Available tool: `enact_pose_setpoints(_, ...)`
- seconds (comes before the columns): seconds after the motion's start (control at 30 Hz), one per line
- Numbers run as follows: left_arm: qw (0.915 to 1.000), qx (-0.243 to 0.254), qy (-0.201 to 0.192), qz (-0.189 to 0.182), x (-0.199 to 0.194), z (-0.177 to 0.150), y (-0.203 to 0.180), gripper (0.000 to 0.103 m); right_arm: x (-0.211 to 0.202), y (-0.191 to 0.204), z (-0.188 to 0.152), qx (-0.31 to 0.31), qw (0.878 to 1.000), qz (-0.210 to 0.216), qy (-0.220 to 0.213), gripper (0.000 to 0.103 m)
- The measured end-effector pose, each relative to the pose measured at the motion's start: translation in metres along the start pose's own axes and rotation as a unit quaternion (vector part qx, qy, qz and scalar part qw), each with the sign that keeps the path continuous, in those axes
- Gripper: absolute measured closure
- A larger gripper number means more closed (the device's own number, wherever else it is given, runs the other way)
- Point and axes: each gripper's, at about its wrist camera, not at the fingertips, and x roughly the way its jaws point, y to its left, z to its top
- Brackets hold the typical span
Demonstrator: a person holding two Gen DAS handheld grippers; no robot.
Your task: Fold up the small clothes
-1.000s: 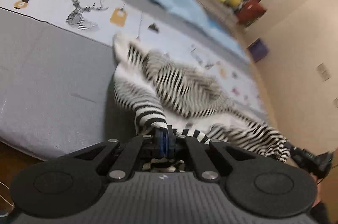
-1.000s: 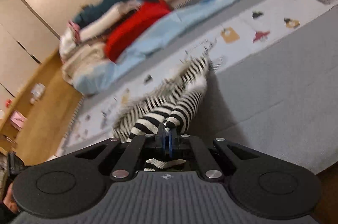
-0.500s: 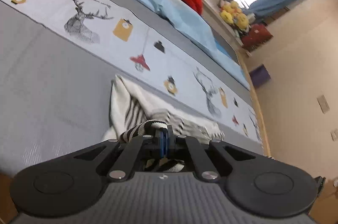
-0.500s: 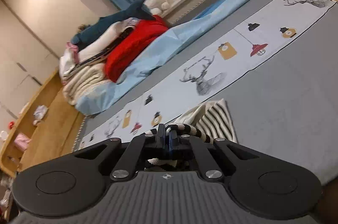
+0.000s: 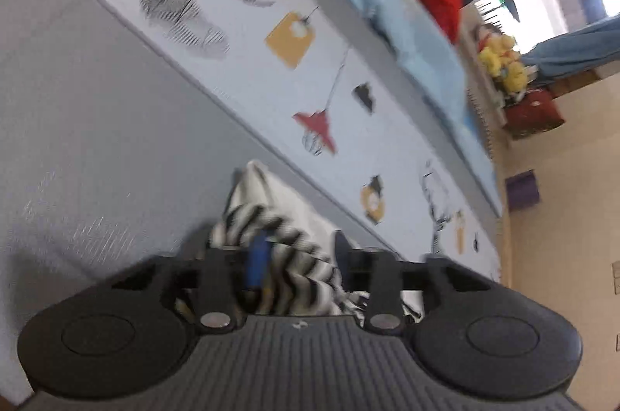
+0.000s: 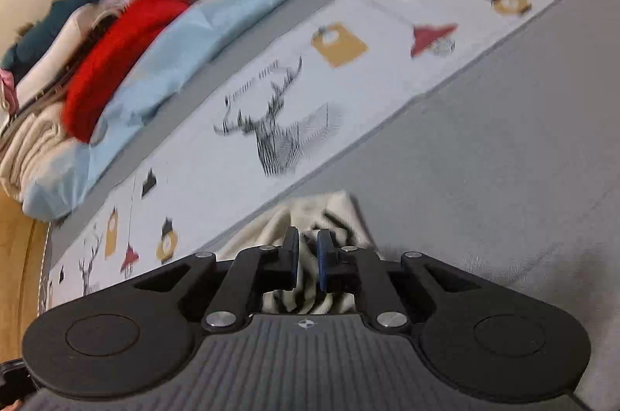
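Both claws open over one striped garment on the bed.

Left claw point(image 5: 296, 256) spread wide, striped garment point(image 5: 286, 236) loose between its fingers; right claw point(image 6: 308, 258) parted by a narrow gap above the same cloth, gripping nothing. One garment, lying on the grey bed cover point(image 6: 503, 159) beside the deer-print strip point(image 6: 279, 135).

a black-and-white striped small garment point(image 5: 286, 248) lies bunched on the grey mat, beside its printed white strip.
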Motion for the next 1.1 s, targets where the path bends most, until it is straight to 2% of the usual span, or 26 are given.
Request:
enact_pose_setpoints(0.07, 0.9999, 0.014, -0.001, -0.009, -0.005, -0.002, -0.003, 0.054, -0.009, 0.0, 0.004, 0.002, 1.0, 0.006, -0.023, 0.082)
enact_pose_setpoints(0.13, 0.9994, 0.028, 0.003, -0.017, -0.007, -0.008, -0.009, 0.054, -0.017, -0.002, 0.003, 0.005, 0.999, 0.011, -0.04, 0.066)
enact_pose_setpoints(0.2, 0.9983, 0.049, 0.02, -0.024, -0.003, -0.013, -0.015, 0.054, -0.017, -0.002, -0.002, 0.003, 0.999, 0.024, -0.031, 0.065)
enact_pose_setpoints(0.3, 0.9952, 0.084, 0.045, -0.024, 0.0, -0.028, -0.029, 0.053, -0.005, 0.008, -0.014, -0.027, 0.998, 0.047, 0.019, 0.065)
enact_pose_setpoints(0.4, 0.9916, 0.111, 0.064, -0.017, 0.011, -0.042, -0.042, 0.049, 0.003, 0.023, -0.028, -0.072, 0.995, 0.046, 0.042, 0.062)
enact_pose_setpoints(0.57, 0.9902, 0.106, 0.091, 0.002, 0.04, -0.053, -0.051, 0.049, 0.023, 0.035, -0.04, -0.08, 0.993, 0.044, 0.072, 0.059)
enact_pose_setpoints(0.7, 0.9904, 0.097, 0.096, 0.024, 0.059, -0.053, -0.054, 0.05, 0.045, 0.038, -0.041, -0.057, 0.993, 0.041, 0.093, 0.055)
enact_pose_setpoints(0.73, 0.9898, 0.096, 0.098, 0.036, 0.064, -0.054, -0.055, 0.052, 0.05, 0.039, -0.042, -0.049, 0.993, 0.041, 0.097, 0.054)
enact_pose_setpoints(0.77, 0.9892, 0.097, 0.099, 0.048, 0.067, -0.054, -0.055, 0.062, 0.054, 0.04, -0.041, -0.043, 0.993, 0.04, 0.098, 0.054)
enact_pose_setpoints(0.8, 0.9887, 0.097, 0.099, 0.057, 0.071, -0.054, -0.055, 0.083, 0.057, 0.041, -0.04, -0.039, 0.994, 0.037, 0.098, 0.054)
enact_pose_setpoints(0.83, 0.9884, 0.098, 0.098, 0.063, 0.073, -0.052, -0.056, 0.088, 0.061, 0.042, -0.039, -0.035, 0.994, 0.034, 0.097, 0.054)
enact_pose_setpoints(0.9, 0.9884, 0.106, 0.088, 0.064, 0.074, -0.049, -0.059, 0.091, 0.068, 0.045, -0.037, -0.029, 0.995, 0.026, 0.097, 0.055)
enact_pose_setpoints(0.97, 0.9891, 0.111, 0.074, 0.061, 0.072, -0.044, -0.063, 0.092, 0.075, 0.047, -0.037, -0.038, 0.994, 0.008, 0.102, 0.072)
enact_pose_setpoints(1.0, 0.9903, 0.108, 0.064, 0.058, 0.071, -0.04, -0.065, 0.092, 0.077, 0.049, -0.036, -0.044, 0.994, -0.005, 0.101, 0.086)
enact_pose_setpoints(1.03, 0.9925, 0.099, 0.05, 0.05, 0.069, -0.034, -0.064, 0.093, 0.077, 0.05, -0.035, -0.045, 0.994, -0.015, 0.098, 0.09)
enact_pose_setpoints(1.1, 0.9968, 0.073, 0.019, 0.026, 0.065, -0.022, -0.061, 0.093, 0.07, 0.051, -0.027, -0.026, 0.997, -0.001, 0.079, 0.092)
